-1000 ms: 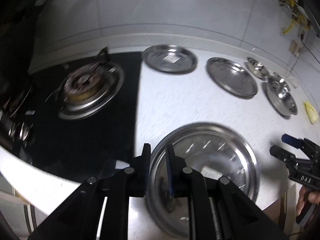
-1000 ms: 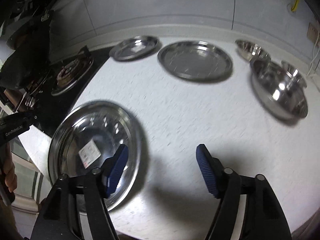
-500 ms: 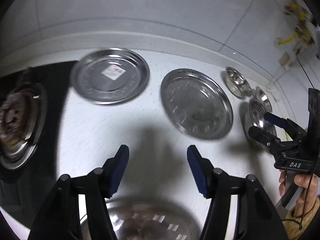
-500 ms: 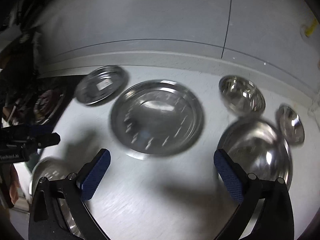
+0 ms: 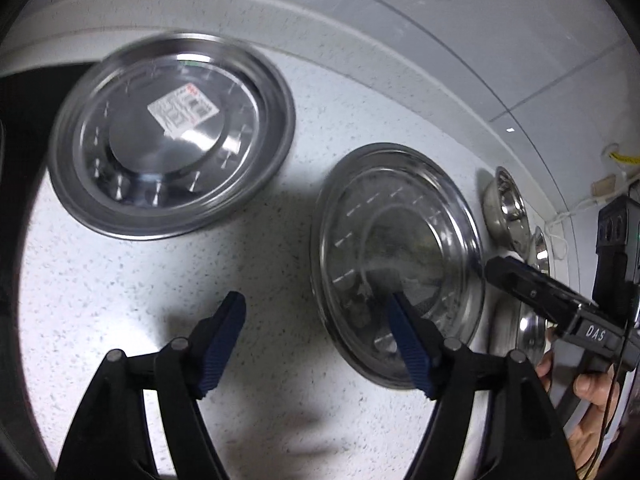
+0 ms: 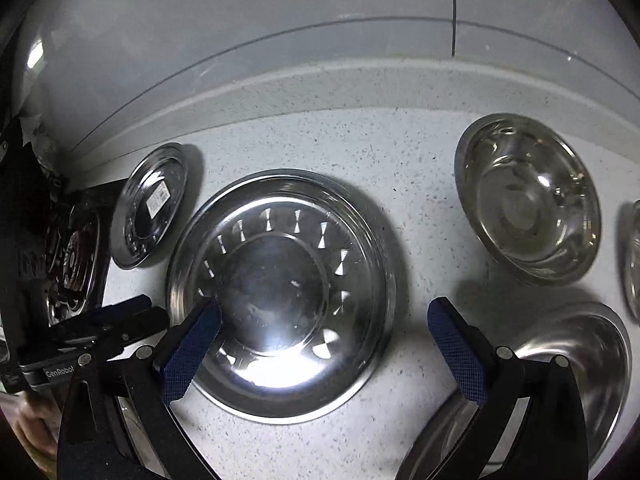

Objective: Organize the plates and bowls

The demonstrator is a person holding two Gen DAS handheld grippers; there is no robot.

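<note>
Two steel plates lie on the white speckled counter. The labelled plate is at the back left and also shows in the right wrist view. The plain plate lies to its right, central in the right wrist view. My left gripper is open and empty, its right fingertip over the plain plate's near rim. My right gripper is open and empty above that plate's front edge. Steel bowls stand to the right: one at the back and a larger one in front.
A black gas hob lies left of the labelled plate. A grey wall with a raised counter lip runs along the back. Another small bowl sits at the far right edge. Cables and a socket hang at the right wall.
My left gripper let go of the front plate, opened and moved forward and right toward the two back plates. My right gripper also moved forward over the plain plate and stayed open.
</note>
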